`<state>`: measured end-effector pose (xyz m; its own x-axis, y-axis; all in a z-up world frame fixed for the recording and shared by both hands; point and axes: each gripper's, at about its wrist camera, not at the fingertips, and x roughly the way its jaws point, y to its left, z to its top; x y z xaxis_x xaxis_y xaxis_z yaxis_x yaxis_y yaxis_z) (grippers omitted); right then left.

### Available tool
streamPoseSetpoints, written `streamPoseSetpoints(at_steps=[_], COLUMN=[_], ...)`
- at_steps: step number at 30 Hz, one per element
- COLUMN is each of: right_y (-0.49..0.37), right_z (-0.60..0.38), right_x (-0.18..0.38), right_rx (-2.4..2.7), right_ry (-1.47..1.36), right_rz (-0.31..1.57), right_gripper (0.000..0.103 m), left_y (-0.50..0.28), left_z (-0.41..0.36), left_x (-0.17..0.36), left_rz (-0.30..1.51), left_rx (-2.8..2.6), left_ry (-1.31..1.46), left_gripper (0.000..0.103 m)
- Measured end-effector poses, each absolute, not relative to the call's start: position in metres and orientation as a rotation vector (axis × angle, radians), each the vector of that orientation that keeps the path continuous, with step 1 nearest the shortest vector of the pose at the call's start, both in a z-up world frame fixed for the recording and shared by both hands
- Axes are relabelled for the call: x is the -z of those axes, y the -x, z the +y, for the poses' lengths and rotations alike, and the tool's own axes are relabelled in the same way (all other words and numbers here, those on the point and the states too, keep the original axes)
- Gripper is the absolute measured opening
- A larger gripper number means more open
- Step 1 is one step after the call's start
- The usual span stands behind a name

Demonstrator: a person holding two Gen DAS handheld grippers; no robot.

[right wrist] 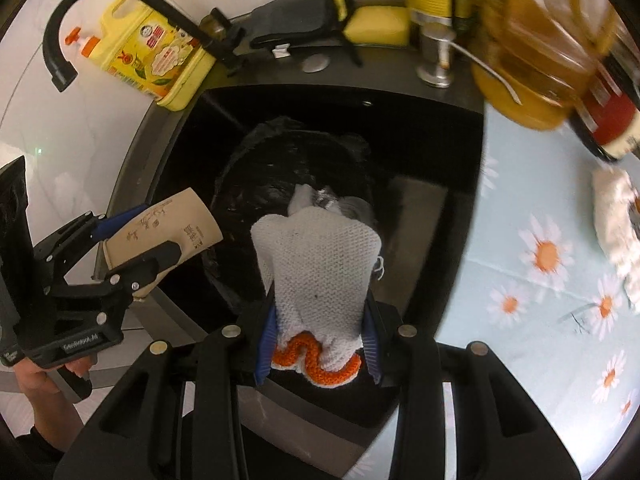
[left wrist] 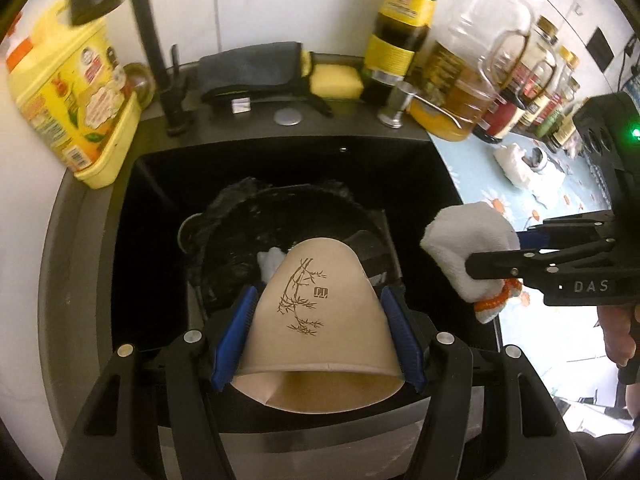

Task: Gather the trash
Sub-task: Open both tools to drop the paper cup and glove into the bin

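- Left claw (left wrist: 318, 332) grips a paper cup (left wrist: 316, 312) between its blue pads, one pad on each side wall; cup points mouth toward the camera, base toward the far side.
- Right claw (right wrist: 318, 340) is clamped narrow on a knit glove (right wrist: 320, 268) near the cuff — glove fingers hang out past the tips.
- Both items hang over the black sink (left wrist: 400, 168), just above a bin with a black trash bag (left wrist: 232, 216) standing in it; some white scrap already lies inside the bag.
- Cup: light, thin-walled, crushes easily; side-wall grip looks fine, likely a gentle squeeze only. Tan paper, brown bamboo print with a small stamp mark, rolled rim.
- Glove: soft, limp, light, not fragile; bunched cuff is the firmest place to pinch. Grey-white knit, orange trim on the cuff, slightly soiled.
- More white crumpled trash (left wrist: 516, 168) sits on the daisy-print table (right wrist: 520, 200) at right, near the oil bottle (left wrist: 464, 80) — probably next to collect.
- Dish soap jug (right wrist: 160, 64) stands far left by the faucet (right wrist: 100, 8).
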<state>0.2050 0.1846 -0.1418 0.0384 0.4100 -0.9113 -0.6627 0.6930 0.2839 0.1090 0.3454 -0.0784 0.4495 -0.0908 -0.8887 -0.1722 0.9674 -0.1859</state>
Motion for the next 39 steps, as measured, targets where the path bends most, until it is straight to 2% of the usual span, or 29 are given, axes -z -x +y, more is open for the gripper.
streamPoseSetpoints(at_steps=[17, 21, 24, 25, 39], right_y=[-0.236, -0.245, -0.250, -0.251, -0.244], right_z=[0.277, 0.286, 0.288, 0.288, 0.265], right_x=[0.149, 0.151, 0.151, 0.151, 0.144], right_rx=[-0.884, -0.893, -0.888, -0.885, -0.850], right_ry=[0.329, 0.322, 0.298, 0.289, 0.236], right_rz=[1.330, 1.347, 1.356, 1.359, 1.344], right_gripper=[0.039, 0.047, 0.057, 0.060, 0.062], left_y=[-0.116, -0.121, -0.127, -0.128, -0.122], left_z=[0.387, 0.391, 0.395, 0.395, 0.388], left_x=[0.097, 0.103, 0.111, 0.114, 0.110], left_rz=[1.100, 1.123, 1.155, 1.161, 1.152], left_rx=[-0.072, -0.093, -0.106, -0.105, -0.093], left_ry=[0.425, 0.425, 0.442, 0.446, 0.427], left_gripper=[0.062, 0.064, 0.077, 0.077, 0.077])
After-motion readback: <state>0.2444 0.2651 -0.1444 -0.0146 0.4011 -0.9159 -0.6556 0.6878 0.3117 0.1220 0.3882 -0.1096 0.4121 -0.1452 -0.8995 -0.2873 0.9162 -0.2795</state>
